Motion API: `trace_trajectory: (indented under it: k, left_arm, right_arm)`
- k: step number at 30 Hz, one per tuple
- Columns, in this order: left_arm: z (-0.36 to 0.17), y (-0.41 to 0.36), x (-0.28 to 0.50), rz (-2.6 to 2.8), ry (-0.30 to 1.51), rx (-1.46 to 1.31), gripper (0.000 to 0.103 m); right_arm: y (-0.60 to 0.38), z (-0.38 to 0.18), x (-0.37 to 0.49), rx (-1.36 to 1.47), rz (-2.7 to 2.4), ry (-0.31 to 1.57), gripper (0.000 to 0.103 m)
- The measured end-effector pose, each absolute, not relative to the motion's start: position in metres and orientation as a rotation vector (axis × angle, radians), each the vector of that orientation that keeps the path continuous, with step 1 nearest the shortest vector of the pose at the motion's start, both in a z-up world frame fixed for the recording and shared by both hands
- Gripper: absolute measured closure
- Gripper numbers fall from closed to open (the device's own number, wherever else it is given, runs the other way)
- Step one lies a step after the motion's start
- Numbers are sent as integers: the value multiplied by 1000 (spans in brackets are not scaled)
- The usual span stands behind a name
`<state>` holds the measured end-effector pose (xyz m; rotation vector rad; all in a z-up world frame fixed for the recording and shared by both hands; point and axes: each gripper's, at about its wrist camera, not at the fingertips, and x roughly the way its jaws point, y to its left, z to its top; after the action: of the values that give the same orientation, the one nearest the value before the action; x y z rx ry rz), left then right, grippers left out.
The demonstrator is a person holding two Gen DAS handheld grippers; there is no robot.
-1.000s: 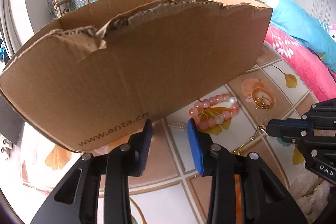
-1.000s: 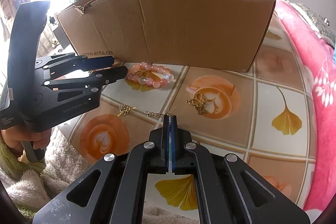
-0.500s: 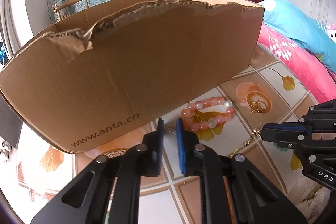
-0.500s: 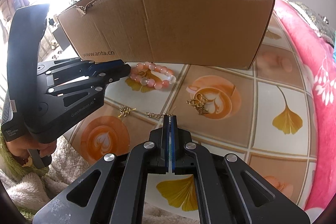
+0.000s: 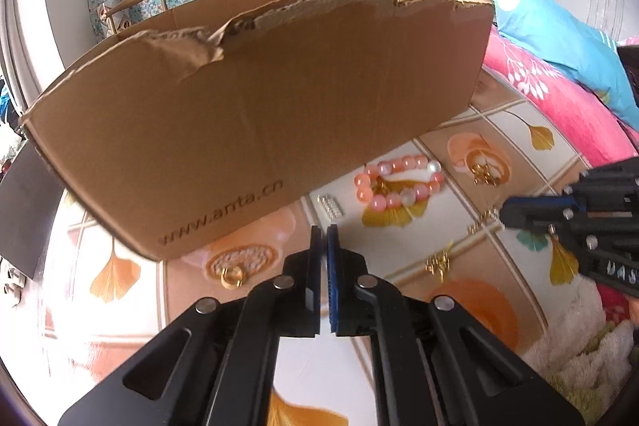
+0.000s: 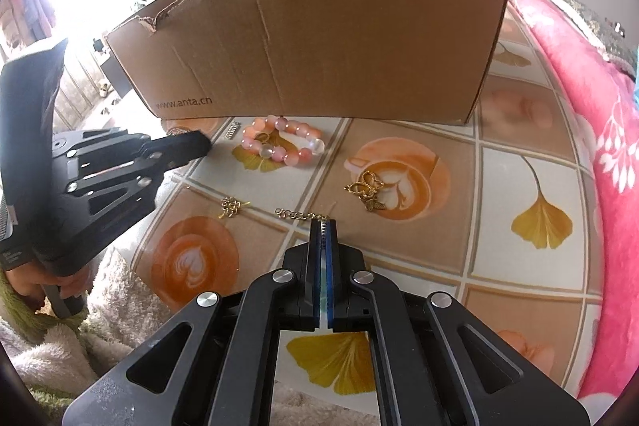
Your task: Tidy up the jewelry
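On the bench (image 6: 519, 162), far cardboard box (image 6: 319, 46) hides its inside; bead bracelet (image 6: 283, 146) lies outside, both claws (image 5: 324, 232) (image 6: 324, 226) clenched empty.

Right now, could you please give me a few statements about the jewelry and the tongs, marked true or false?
1. The pink bead bracelet lies on the table in front of the cardboard box. True.
2. The left tongs are wide open. False: they are shut, with nothing between them.
3. The gold chain sits inside the box. False: it lies on the table at the tip of the right tongs.
4. A gold ring lies near the box's printed corner. True.
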<state>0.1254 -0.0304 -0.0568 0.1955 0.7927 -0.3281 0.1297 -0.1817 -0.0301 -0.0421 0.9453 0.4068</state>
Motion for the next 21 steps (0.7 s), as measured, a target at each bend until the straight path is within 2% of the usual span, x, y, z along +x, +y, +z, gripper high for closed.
trace_trajectory:
  k: [4, 8, 21]
  left_arm:
    - [-56, -28, 119, -354, 805, 189, 100]
    - [-55, -27, 117, -372, 806, 180, 100]
    - [-57, -29, 118, -376, 809, 179, 100]
  right_arm:
    - [-187, -29, 132, -36, 407, 953, 89]
    - [-193, -27, 133, -31, 404, 954, 85]
    - [-166, -33, 134, -129, 423, 941, 84]
